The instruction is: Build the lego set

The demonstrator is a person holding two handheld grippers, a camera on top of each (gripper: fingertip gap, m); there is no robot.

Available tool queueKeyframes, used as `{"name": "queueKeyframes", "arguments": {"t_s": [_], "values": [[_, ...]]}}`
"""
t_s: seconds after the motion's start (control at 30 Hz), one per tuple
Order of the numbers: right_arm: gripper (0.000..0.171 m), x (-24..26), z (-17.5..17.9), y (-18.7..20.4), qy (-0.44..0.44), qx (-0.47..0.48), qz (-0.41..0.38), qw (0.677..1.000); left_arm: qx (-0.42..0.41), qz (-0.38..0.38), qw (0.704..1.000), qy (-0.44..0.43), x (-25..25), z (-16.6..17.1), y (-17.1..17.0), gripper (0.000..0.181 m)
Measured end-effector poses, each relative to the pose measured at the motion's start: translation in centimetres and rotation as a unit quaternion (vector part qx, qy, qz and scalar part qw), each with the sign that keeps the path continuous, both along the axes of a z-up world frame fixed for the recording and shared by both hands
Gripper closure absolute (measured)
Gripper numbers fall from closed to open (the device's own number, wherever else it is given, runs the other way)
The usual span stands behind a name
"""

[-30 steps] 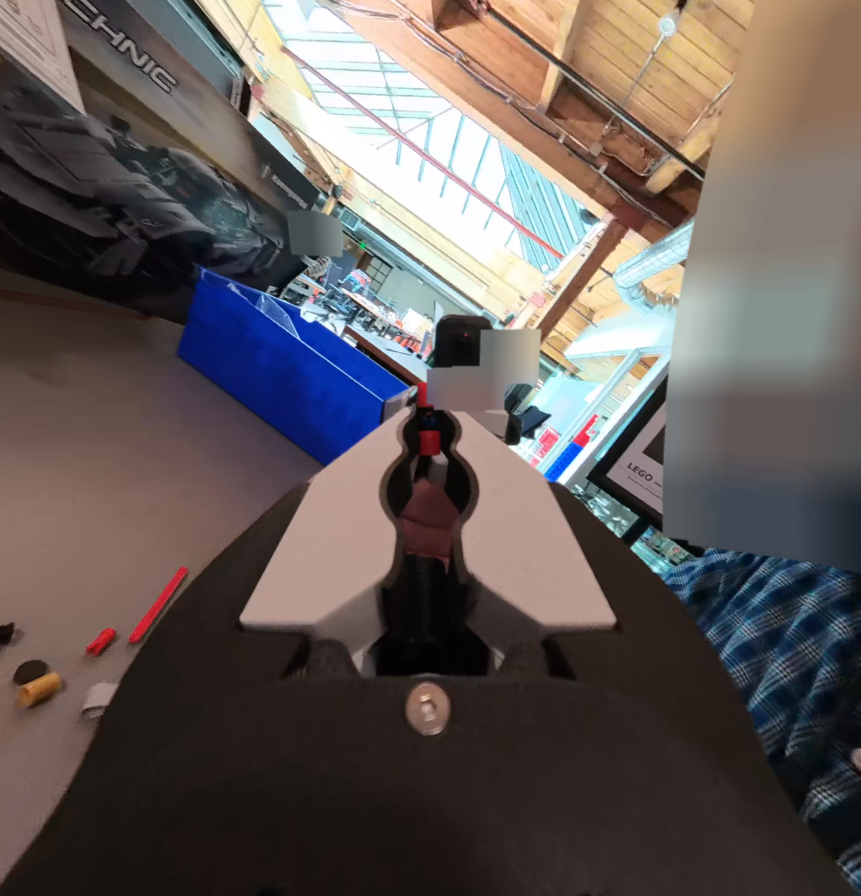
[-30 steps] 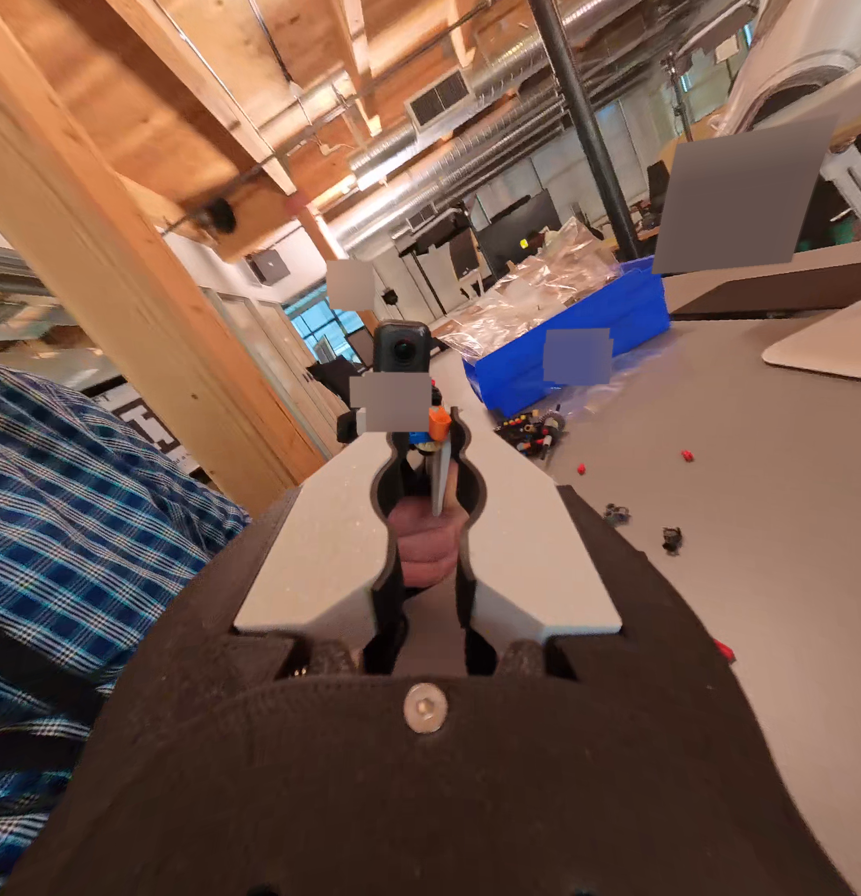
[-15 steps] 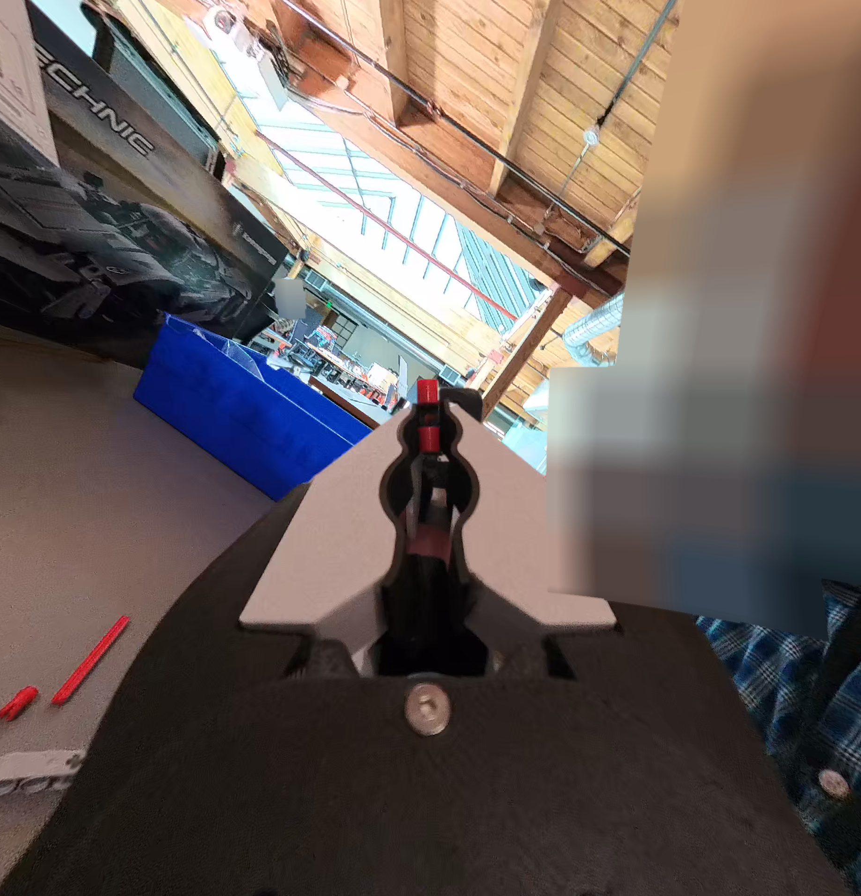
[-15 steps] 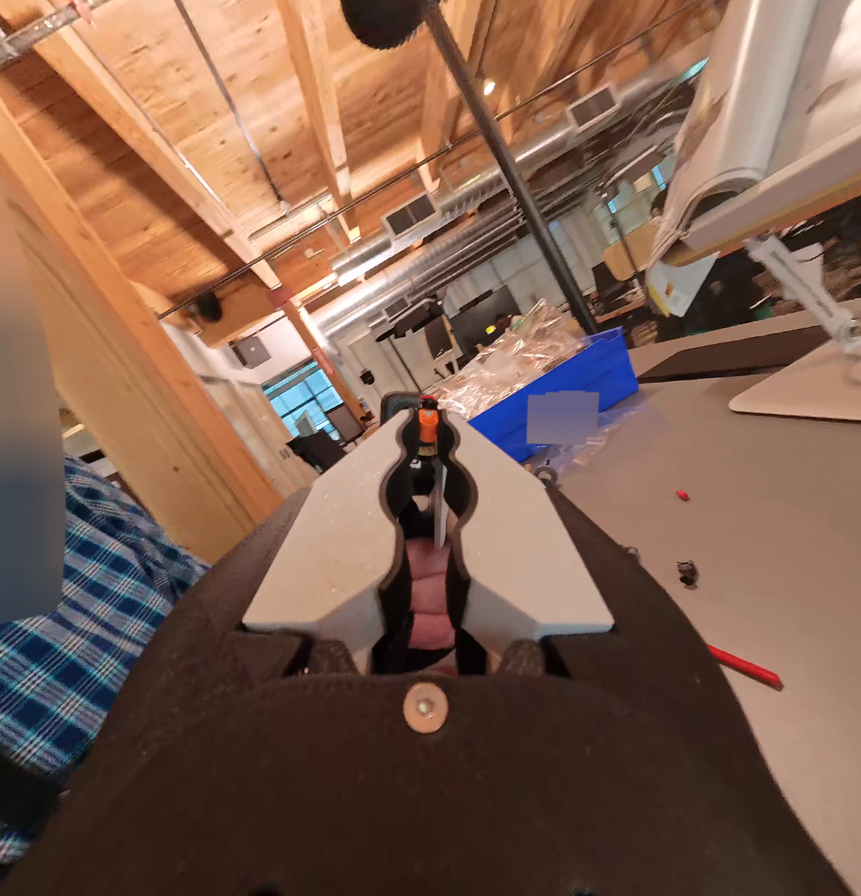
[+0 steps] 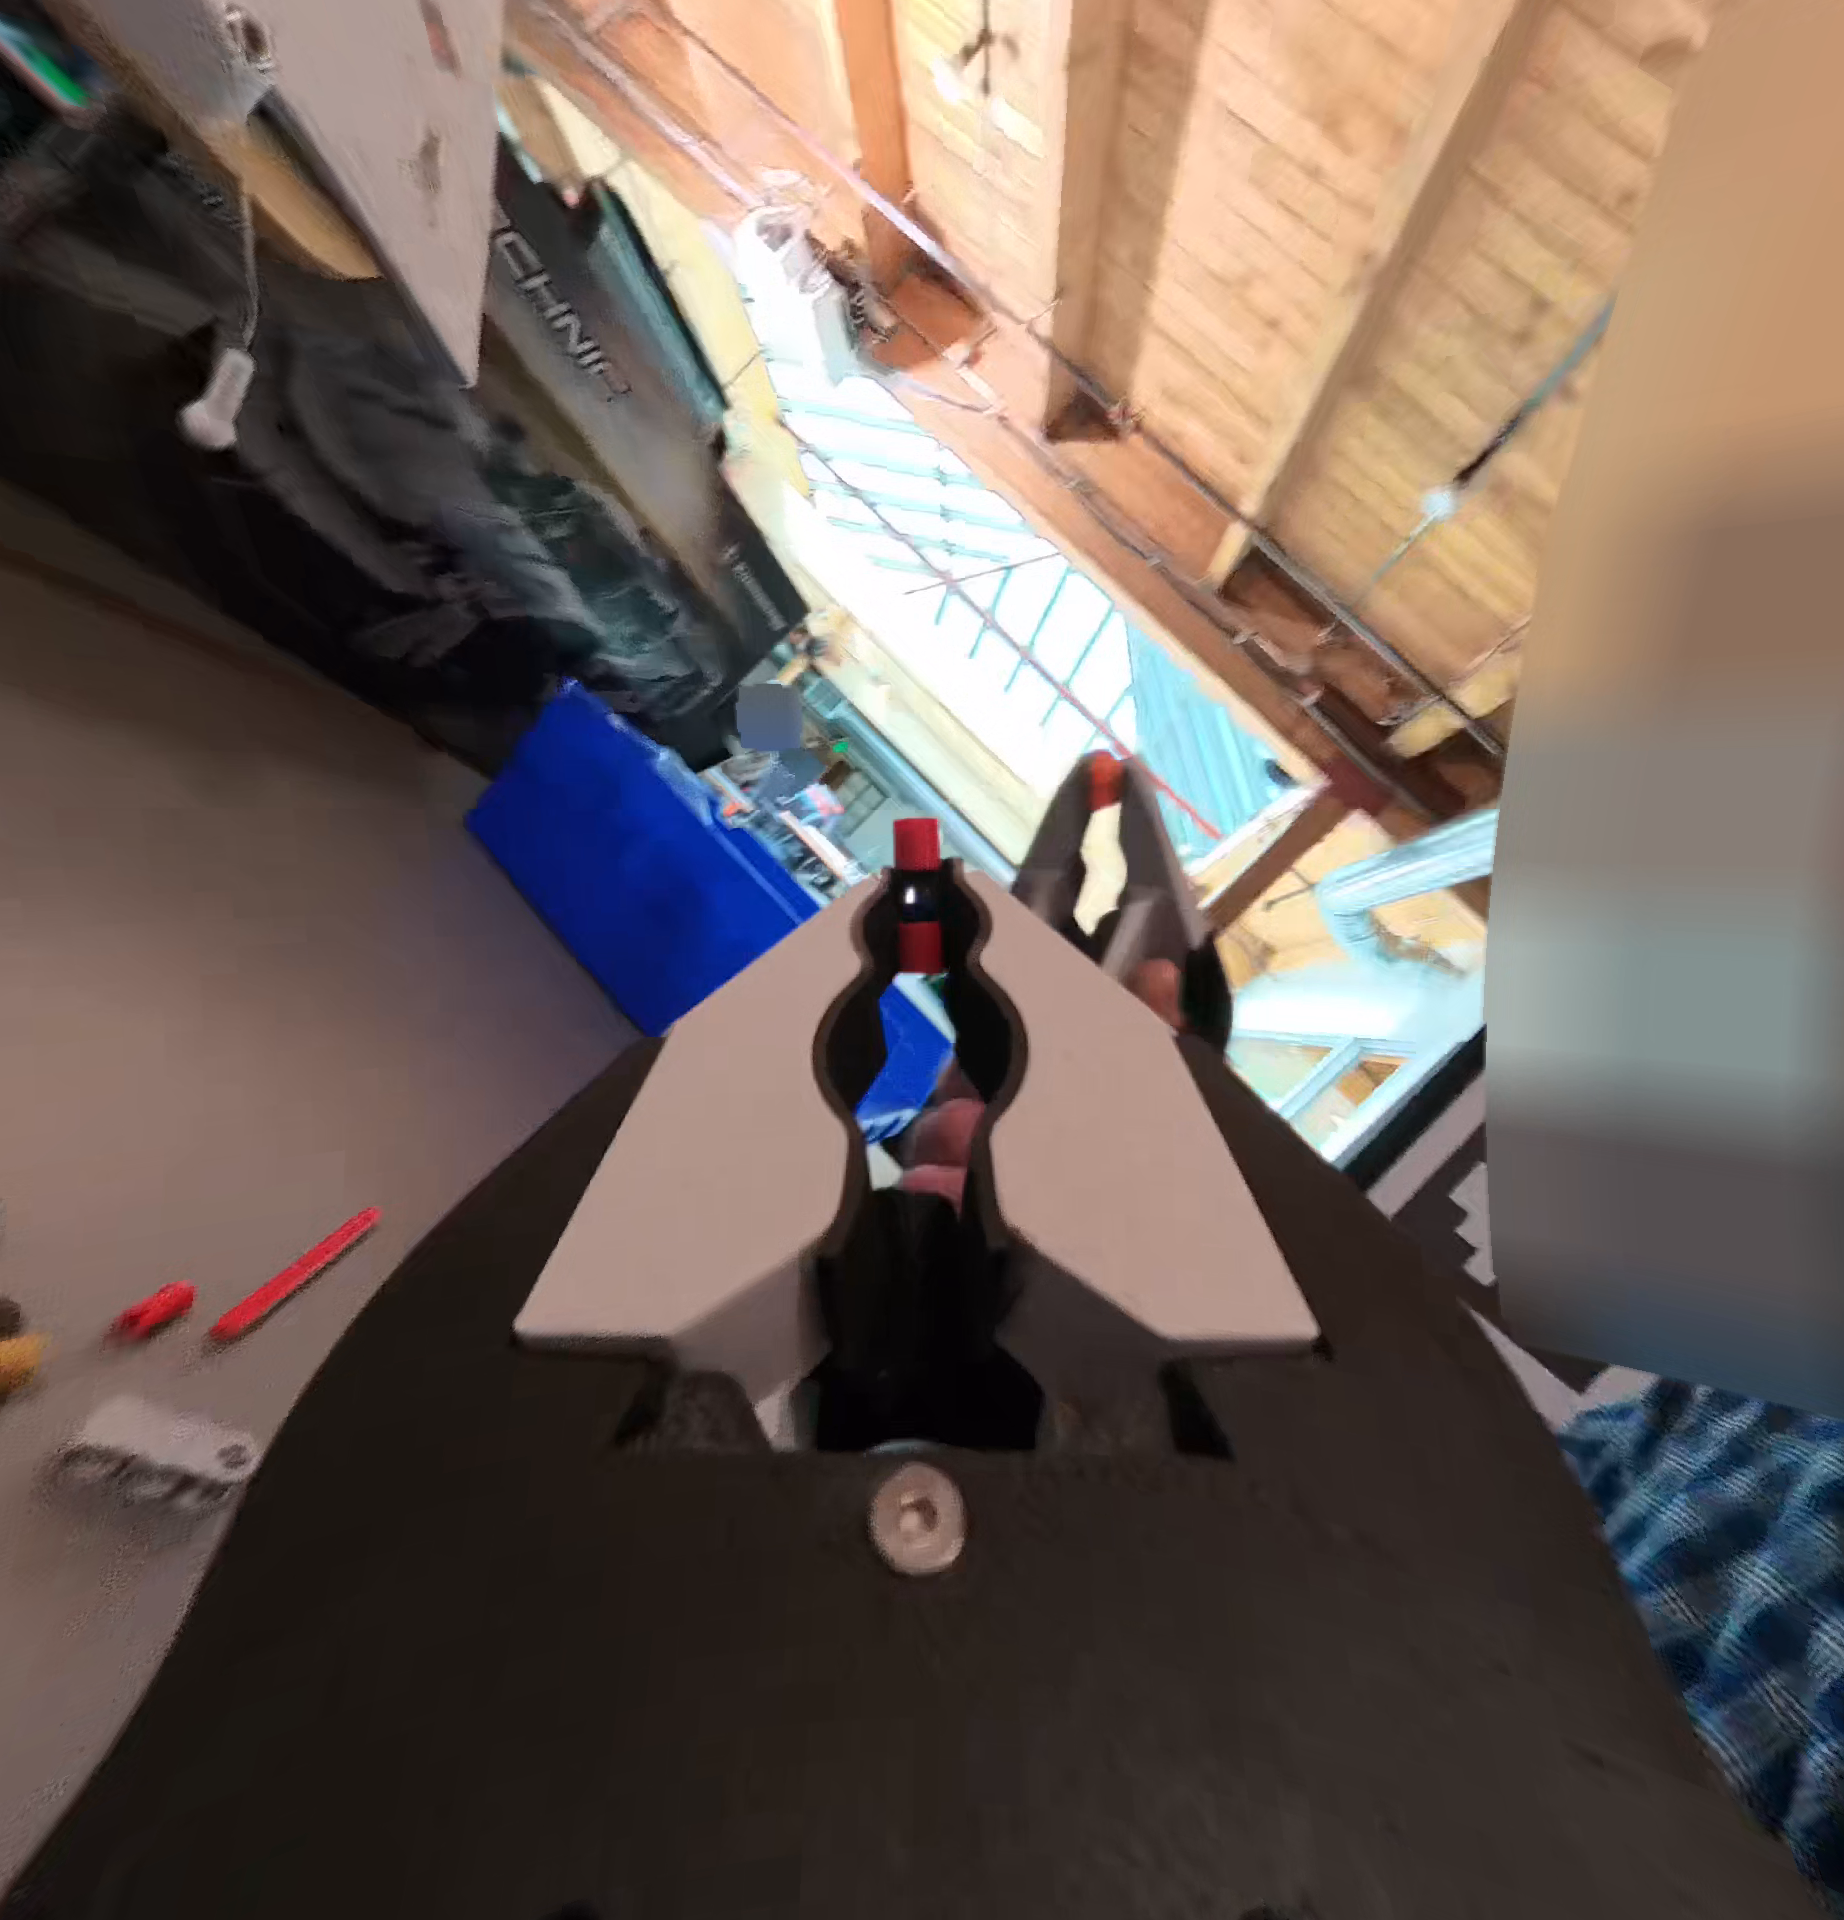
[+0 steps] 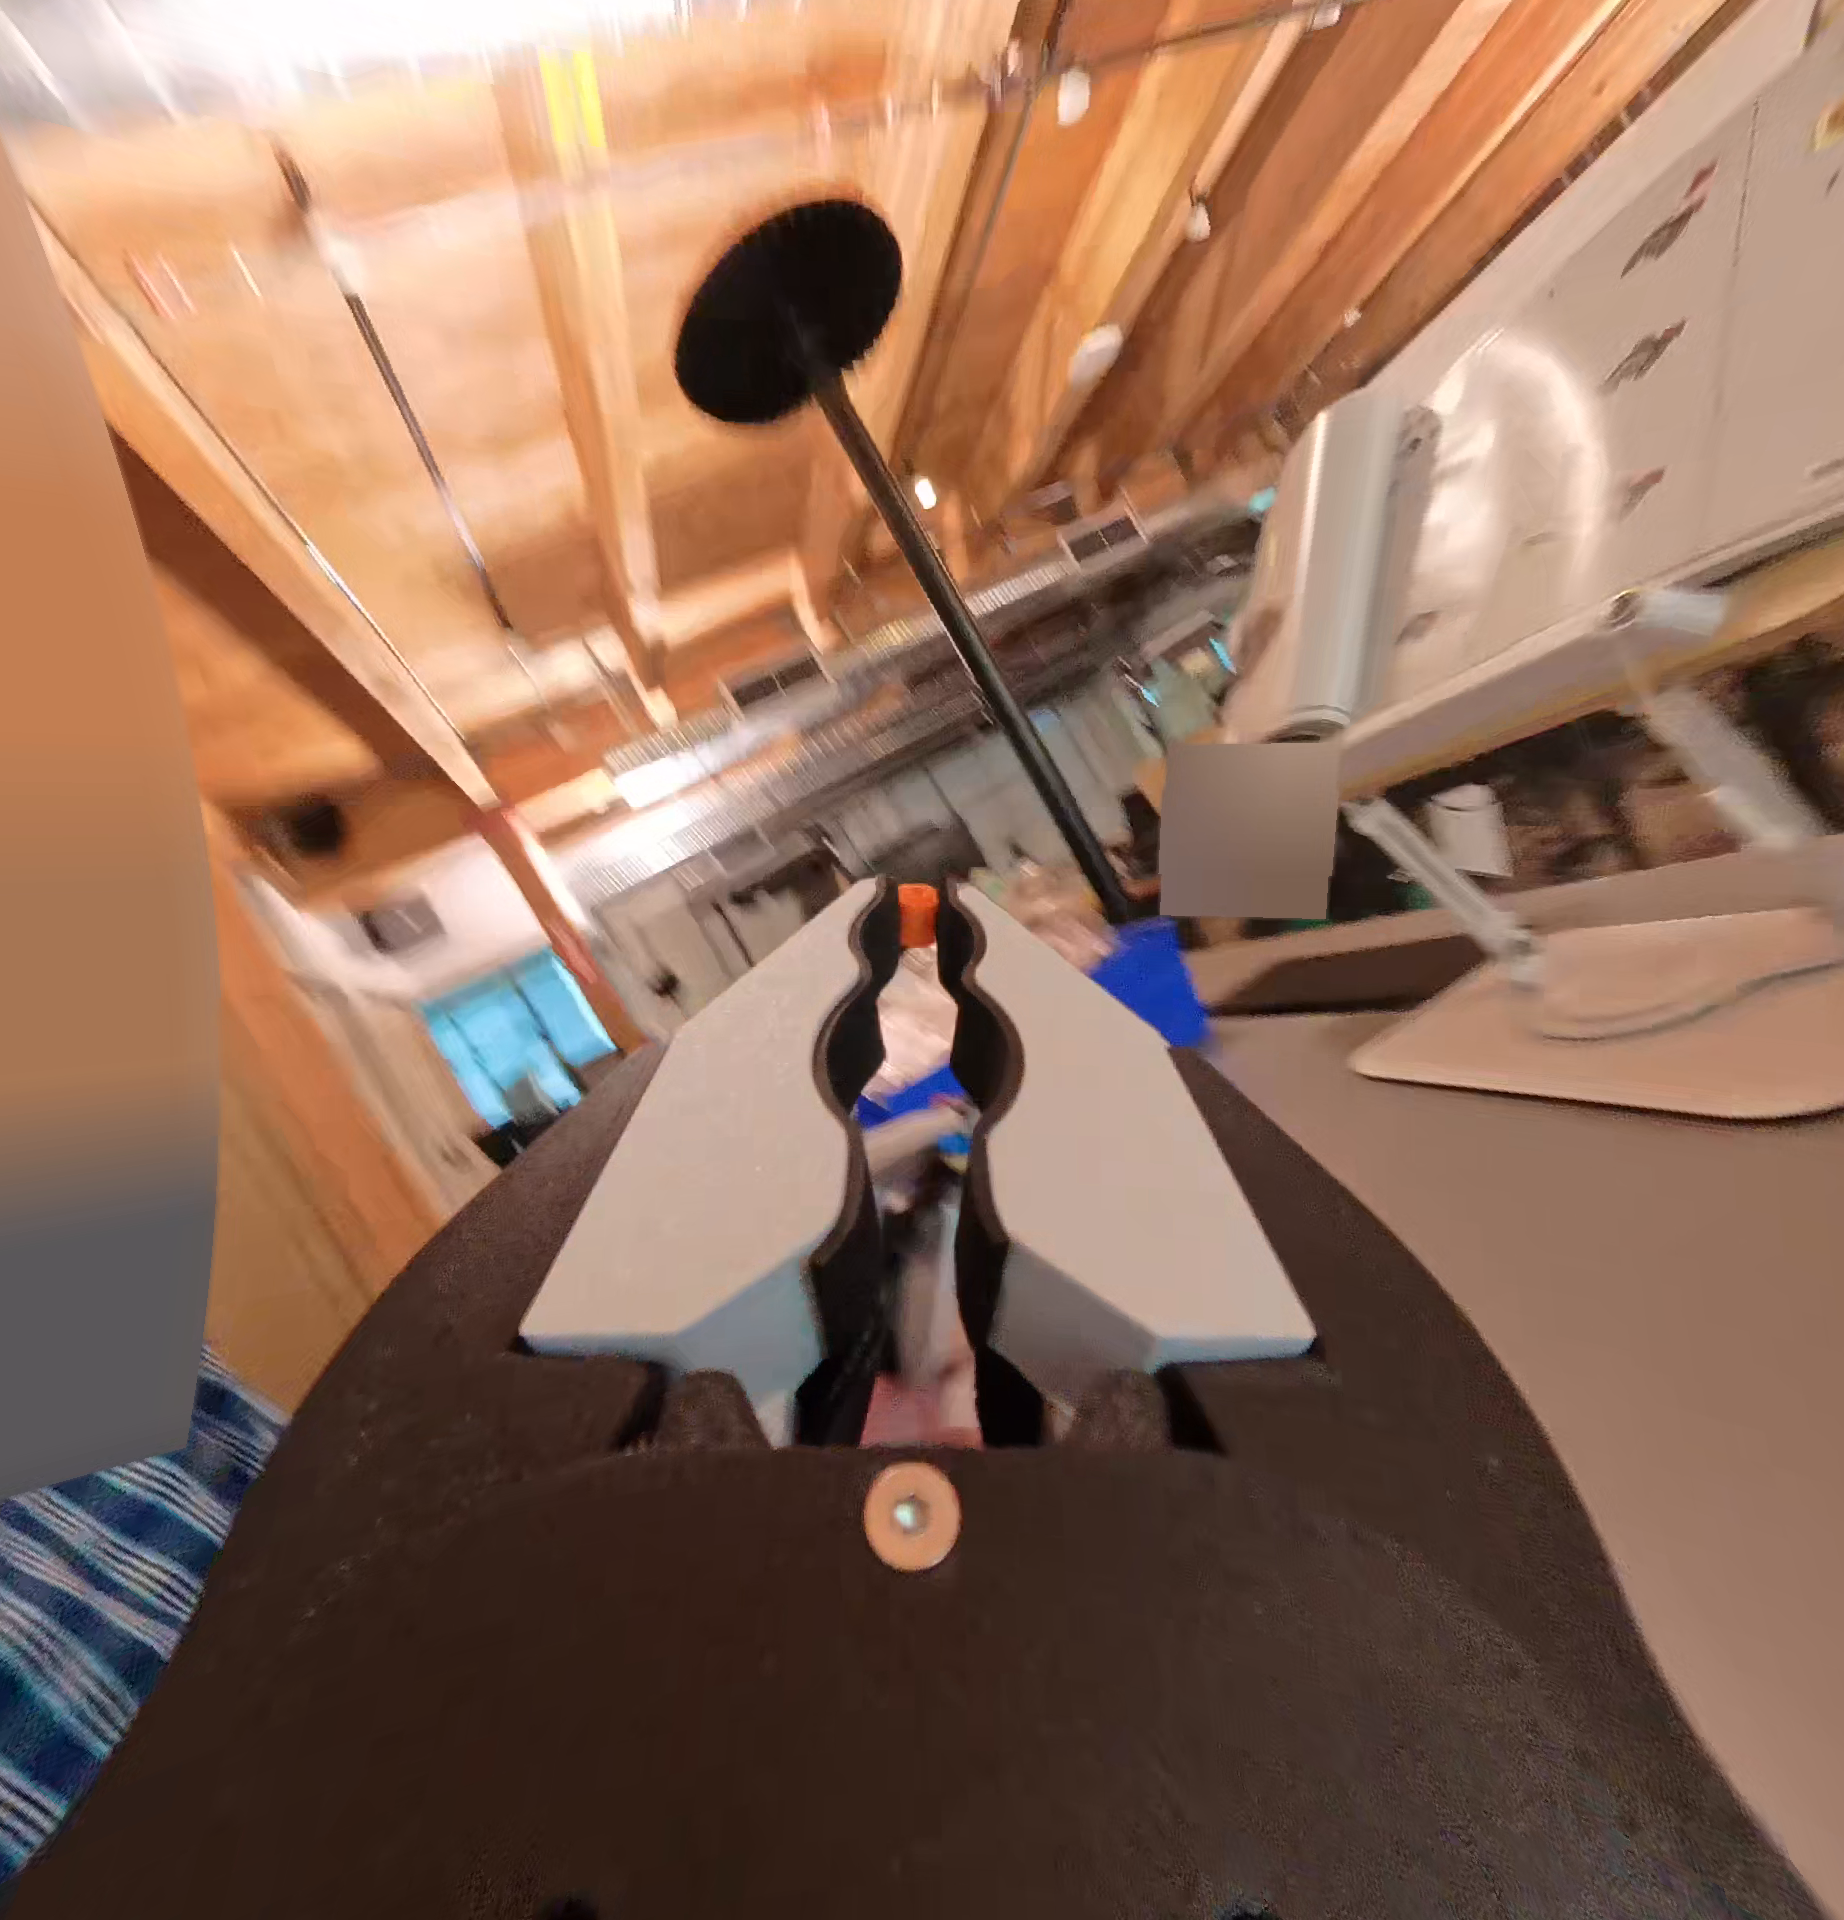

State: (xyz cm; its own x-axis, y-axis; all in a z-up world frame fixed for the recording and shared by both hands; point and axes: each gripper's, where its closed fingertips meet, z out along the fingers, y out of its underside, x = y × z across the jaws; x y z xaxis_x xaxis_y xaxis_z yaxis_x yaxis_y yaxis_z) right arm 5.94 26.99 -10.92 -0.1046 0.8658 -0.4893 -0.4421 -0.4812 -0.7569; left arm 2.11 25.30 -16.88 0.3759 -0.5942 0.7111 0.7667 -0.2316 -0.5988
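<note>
Early days: left hand-held gripper [image 5: 916,894] is clamped on a red-and-black pin [image 5: 916,844], right hand-held gripper [image 6: 916,902] on an orange bush [image 6: 915,914], loose pieces [image 5: 294,1274] at eight o'clock on the tabletop [image 5: 222,987].

We see bright daylight pouring through the glazed skylight [image 5: 959,582] in the left wrist view, blown out to near white. Warm light washes the wooden plank ceiling [image 6: 689,468] in the right wrist view, with glare at the top left corner. Both pictures are smeared by motion blur: the small red and grey plastic pieces [image 5: 170,1382] on the grey worktop [image 5: 222,935] look soft, and the far room streaks. Only the near grey tongs [image 5: 916,894] stay fairly sharp. Wide-angle distortion bends the beams at the edges.
</note>
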Motion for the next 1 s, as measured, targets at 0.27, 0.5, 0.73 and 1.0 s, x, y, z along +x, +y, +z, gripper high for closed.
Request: {"name": "queueKeyframes", "arguments": {"t_s": [0.27,0.5,0.73,1.0], "values": [[0.167,-0.9,-5.2,0.3,-0.150,0.000,0.034,0.988,-0.006,-0.020,0.994,0.106,0.9,0.2,-0.2,0.176],[0.167,-0.2,-14.0,-2.1,-0.378,0.068,0.082,0.920,-0.093,-0.057,0.981,0.161,0.3,-3.7,-0.9,0.175],[0.158,1.2,-19.1,-4.7,-0.511,0.144,0.134,0.837,-0.156,-0.091,0.929,0.323,0.2,-7.7,-2.8,0.175],[0.145,1.3,-19.5,-5.6,-0.529,0.187,0.143,0.815,-0.201,-0.134,0.892,0.383,1.0,-10.9,-4.6,0.175]]}}
